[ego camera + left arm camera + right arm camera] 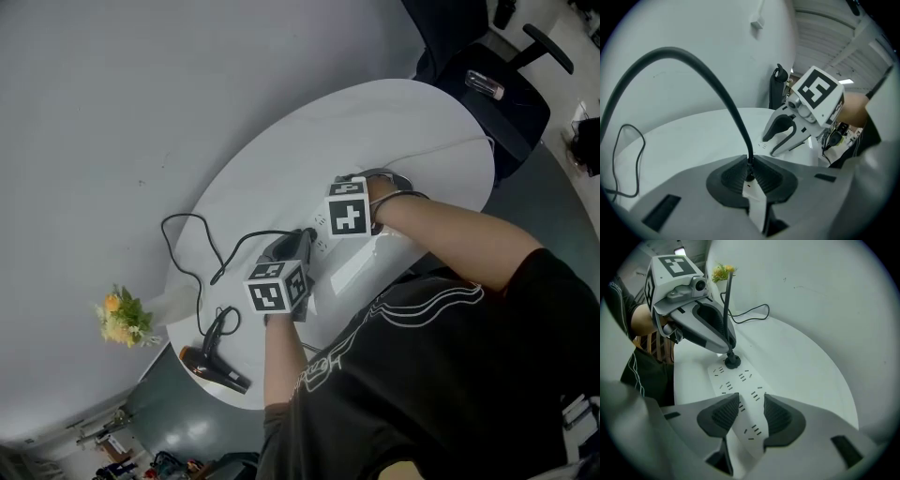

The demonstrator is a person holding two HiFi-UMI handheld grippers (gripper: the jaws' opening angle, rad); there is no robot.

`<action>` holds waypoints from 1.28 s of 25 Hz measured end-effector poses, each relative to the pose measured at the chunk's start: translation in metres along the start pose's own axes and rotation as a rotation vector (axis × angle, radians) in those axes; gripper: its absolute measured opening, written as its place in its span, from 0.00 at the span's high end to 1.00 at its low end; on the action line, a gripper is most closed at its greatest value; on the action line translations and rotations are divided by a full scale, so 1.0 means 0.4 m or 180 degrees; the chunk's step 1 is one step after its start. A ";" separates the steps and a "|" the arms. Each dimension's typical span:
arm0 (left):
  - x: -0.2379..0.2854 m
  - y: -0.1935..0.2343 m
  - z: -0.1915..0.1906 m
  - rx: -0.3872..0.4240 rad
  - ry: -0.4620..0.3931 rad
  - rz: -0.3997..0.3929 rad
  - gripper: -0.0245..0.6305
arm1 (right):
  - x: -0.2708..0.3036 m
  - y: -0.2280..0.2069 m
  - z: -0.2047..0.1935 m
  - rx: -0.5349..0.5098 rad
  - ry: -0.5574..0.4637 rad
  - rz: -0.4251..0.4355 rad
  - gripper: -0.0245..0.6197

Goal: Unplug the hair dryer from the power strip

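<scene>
A white power strip (740, 390) lies on the white oval table (412, 122). The hair dryer's black plug (731, 361) sits in a socket at its far end. My left gripper (749, 177) is shut on the plug at the base of its cord (693, 65), which arches up and away from the jaws. My right gripper (751, 416) straddles the strip's near end with its pads against the two long edges. The black hair dryer (214, 367) lies at the table's left end, its cord (192, 246) looping back toward the strip.
A small bunch of yellow flowers (122, 317) stands by the wall next to the dryer. A dark office chair (497, 94) is beyond the table's far end. The grey wall runs along the table's far side.
</scene>
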State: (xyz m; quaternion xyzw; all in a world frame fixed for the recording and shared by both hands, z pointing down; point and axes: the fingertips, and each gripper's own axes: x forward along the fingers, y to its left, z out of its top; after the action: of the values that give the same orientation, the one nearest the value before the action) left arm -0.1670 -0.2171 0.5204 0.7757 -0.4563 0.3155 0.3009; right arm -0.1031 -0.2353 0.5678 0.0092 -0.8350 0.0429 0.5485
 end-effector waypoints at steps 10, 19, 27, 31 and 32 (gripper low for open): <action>-0.007 -0.020 -0.006 0.0694 0.0177 0.0209 0.90 | 0.001 0.000 0.002 -0.0058 0.0072 0.0024 0.73; -0.001 -0.009 0.002 0.0414 0.0152 0.0010 0.90 | 0.001 0.000 -0.001 -0.0067 0.0066 0.0008 0.73; -0.010 -0.027 -0.011 0.0634 0.0187 0.0177 0.90 | 0.002 0.005 -0.003 -0.0078 0.0064 0.0017 0.73; -0.007 -0.013 0.003 0.0300 0.0086 0.0036 0.90 | 0.000 0.001 0.000 -0.0089 0.0062 0.0022 0.73; -0.005 -0.008 0.007 0.0261 0.0067 0.0035 0.90 | 0.000 -0.001 0.002 -0.0081 0.0057 0.0017 0.73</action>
State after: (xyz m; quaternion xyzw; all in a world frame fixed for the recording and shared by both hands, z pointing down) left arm -0.1643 -0.2166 0.5165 0.7815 -0.4440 0.3437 0.2719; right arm -0.1038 -0.2357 0.5675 -0.0004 -0.8305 0.0339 0.5560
